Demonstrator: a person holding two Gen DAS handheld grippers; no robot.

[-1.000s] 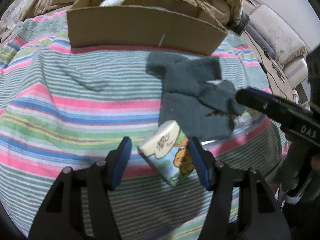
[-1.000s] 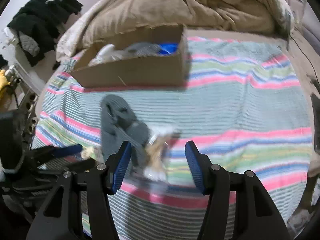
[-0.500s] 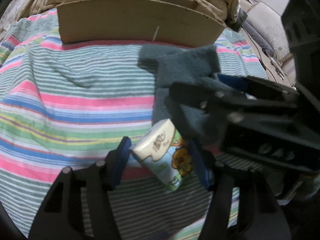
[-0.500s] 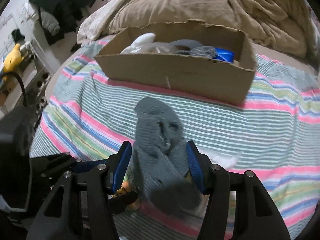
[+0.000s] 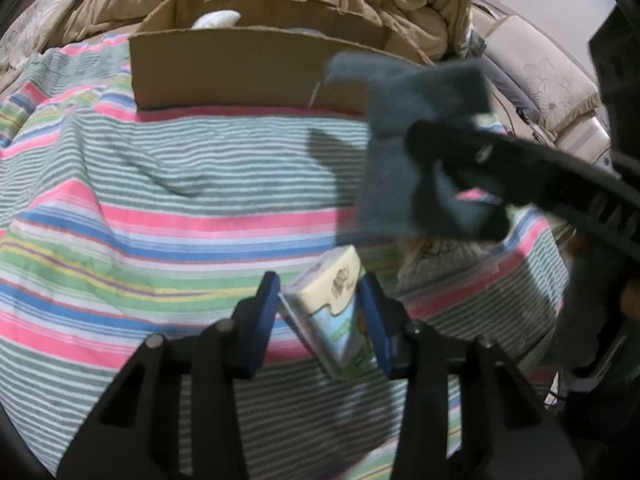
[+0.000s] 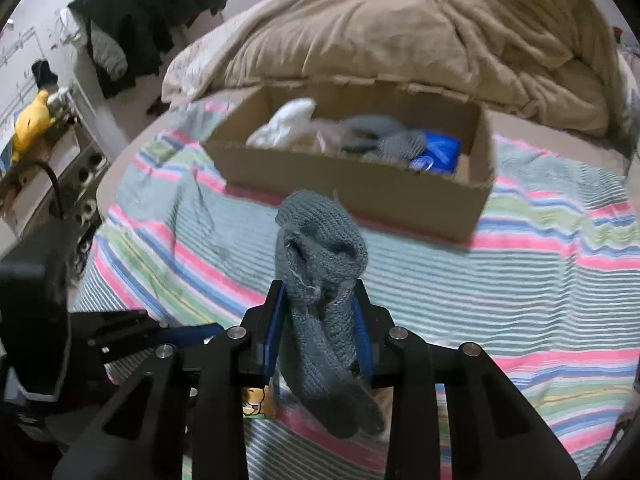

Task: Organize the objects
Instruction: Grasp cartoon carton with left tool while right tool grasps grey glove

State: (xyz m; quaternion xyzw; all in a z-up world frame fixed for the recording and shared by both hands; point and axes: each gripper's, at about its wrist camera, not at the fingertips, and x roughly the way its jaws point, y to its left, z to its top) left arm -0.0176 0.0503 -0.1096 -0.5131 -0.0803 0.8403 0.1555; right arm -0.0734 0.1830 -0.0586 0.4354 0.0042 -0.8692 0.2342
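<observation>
My left gripper (image 5: 320, 304) is shut on a cartoon-printed tissue pack (image 5: 336, 312) just above the striped blanket (image 5: 160, 200). My right gripper (image 6: 318, 316) is shut on a grey knitted sock (image 6: 320, 272) and holds it lifted off the bed; in the left wrist view the sock (image 5: 416, 136) hangs at the right, in front of the cardboard box (image 5: 248, 68). The open box (image 6: 360, 184) holds white cloth, grey socks and a blue packet. The left gripper (image 6: 176, 334) shows at the lower left of the right wrist view.
A tan duvet (image 6: 400, 32) is piled behind the box. A clear plastic bag (image 5: 444, 256) lies on the blanket under the lifted sock. Black clothes (image 6: 148, 12) and a yellow plush toy (image 6: 32, 120) sit off the bed at the left.
My right gripper closed on the grey sock and lifted it off the blanket toward the box. My left gripper closed on the tissue pack.
</observation>
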